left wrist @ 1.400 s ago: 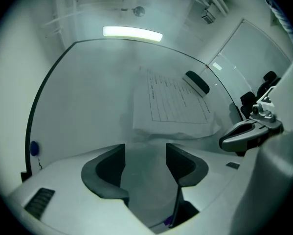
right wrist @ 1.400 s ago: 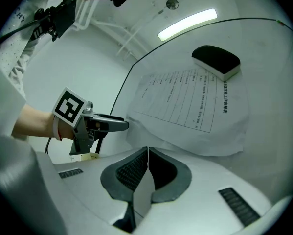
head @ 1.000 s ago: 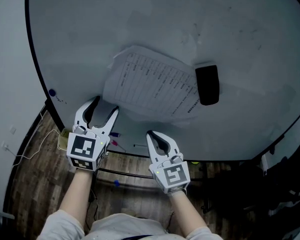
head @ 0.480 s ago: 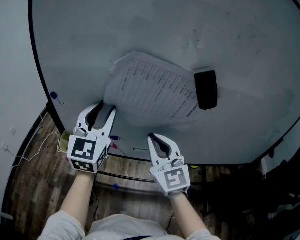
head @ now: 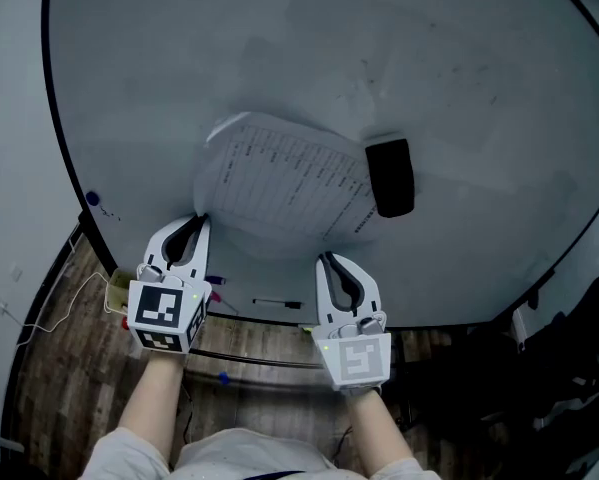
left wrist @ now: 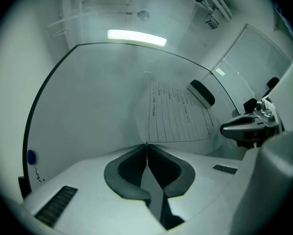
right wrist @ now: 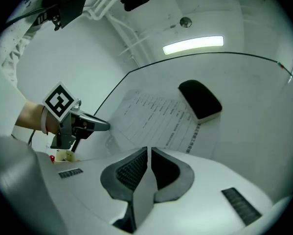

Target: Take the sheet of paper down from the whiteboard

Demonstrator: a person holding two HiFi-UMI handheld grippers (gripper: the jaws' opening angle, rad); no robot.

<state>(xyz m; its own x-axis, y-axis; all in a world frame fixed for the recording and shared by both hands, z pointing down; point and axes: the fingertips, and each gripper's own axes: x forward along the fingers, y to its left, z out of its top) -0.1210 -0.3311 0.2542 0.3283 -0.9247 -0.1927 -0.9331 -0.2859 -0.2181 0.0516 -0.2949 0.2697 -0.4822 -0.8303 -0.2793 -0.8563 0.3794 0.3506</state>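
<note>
Looking down in the head view, a whiteboard (head: 279, 58) fills most of the frame, with a sheet of paper (head: 279, 183) near its middle. A black eraser (head: 390, 177) sits over the paper's right edge and against the board. The left tool (head: 199, 220) reaches up from the lower left, and its tips meet the paper's lower left corner, which curls away from the board. Its jaws have just been closing. The right tool (head: 327, 259) stands at lower centre, tips together, just below the paper's bottom edge and apart from it. A black pen (head: 276, 303) lies on the ledge under the board, and a wooden floor (head: 49, 358) shows at the lower left.

Seen from the left gripper view, the left tool (left wrist: 146, 144) has its jaws drawn together, and the paper's (left wrist: 178, 116) left edge runs straight down into the tips, so they seem to pinch that corner. The eraser (left wrist: 202, 92) is at the paper's upper right. The right tool (left wrist: 224, 129) enters from the right edge. A ceiling light (left wrist: 136, 36) glows at the top.

In the right gripper view, the right tool (right wrist: 149, 150) is closed with nothing between its jaws. The paper (right wrist: 161, 121) lies above it on the board, and the eraser (right wrist: 200, 100) covers its upper right part. The left tool (right wrist: 106, 126) comes in from the left and touches the paper's near corner.
</note>
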